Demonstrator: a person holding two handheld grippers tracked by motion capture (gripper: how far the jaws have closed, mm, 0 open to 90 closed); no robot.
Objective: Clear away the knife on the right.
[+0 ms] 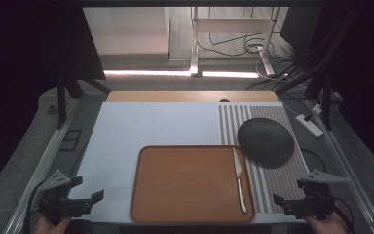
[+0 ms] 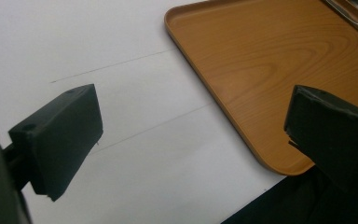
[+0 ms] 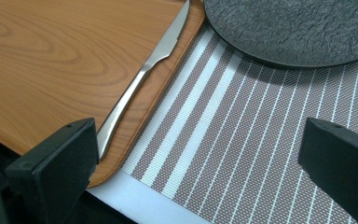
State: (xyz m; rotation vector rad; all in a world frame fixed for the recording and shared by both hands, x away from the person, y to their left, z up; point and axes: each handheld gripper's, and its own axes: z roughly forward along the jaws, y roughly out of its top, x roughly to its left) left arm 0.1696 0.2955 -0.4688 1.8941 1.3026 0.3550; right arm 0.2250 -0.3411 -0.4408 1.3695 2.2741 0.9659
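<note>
We count one wooden tray [image 1: 185,183], one steel knife [image 1: 239,179] lying in it, one striped placemat [image 1: 272,187], one black plate [image 1: 265,141] on that mat, and two tongs, left [image 1: 90,195] and right [image 1: 287,200].

left gripper [image 1: 88,193]: black body, grey three-cornered plate on top, dark cable trailing from its rear. its two jaws are black, blocky, with flat matte faces; one small round hole on the upper face of one block in the left gripper view. right gripper [image 1: 282,200]: same build, black with grey plate, same square black jaw blocks.
</note>
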